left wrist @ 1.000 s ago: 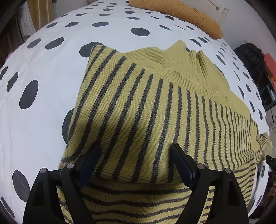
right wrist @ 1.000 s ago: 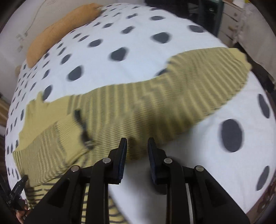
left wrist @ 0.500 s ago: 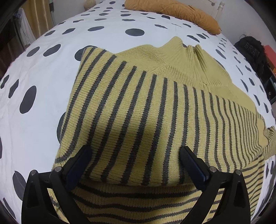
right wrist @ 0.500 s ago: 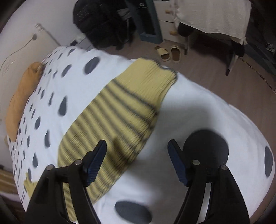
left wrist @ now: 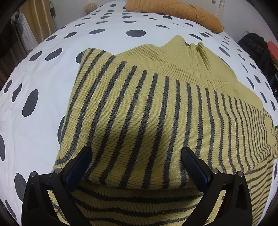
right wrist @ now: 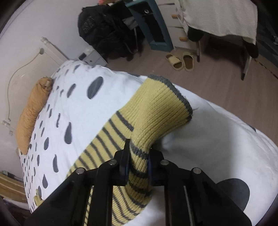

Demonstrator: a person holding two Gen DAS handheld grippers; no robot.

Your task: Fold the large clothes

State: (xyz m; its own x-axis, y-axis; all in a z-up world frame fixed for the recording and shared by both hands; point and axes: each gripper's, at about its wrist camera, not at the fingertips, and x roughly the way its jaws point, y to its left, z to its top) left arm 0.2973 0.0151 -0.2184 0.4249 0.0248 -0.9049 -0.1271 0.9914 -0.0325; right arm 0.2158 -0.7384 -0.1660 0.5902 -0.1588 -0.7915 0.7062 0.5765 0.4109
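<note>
A yellow knit sweater with grey stripes lies on the spotted bedspread, one sleeve folded across its body and the ribbed collar at the far side. My left gripper hovers over the folded part, jaws wide open and nothing between them. In the right wrist view the other sleeve runs to the bed's edge. My right gripper is closing on it just behind the ribbed cuff, and the knit is bunched between the pads.
An orange pillow lies at the head of the bed. Beyond the bed's edge in the right wrist view are the wooden floor, a pair of slippers, a dark bag and a cloth-draped table.
My right gripper swung out along the sleeve to its cuff, opened wide over it, then closed on the knit. The left jaws widened a little and stayed over the folded sleeve.
</note>
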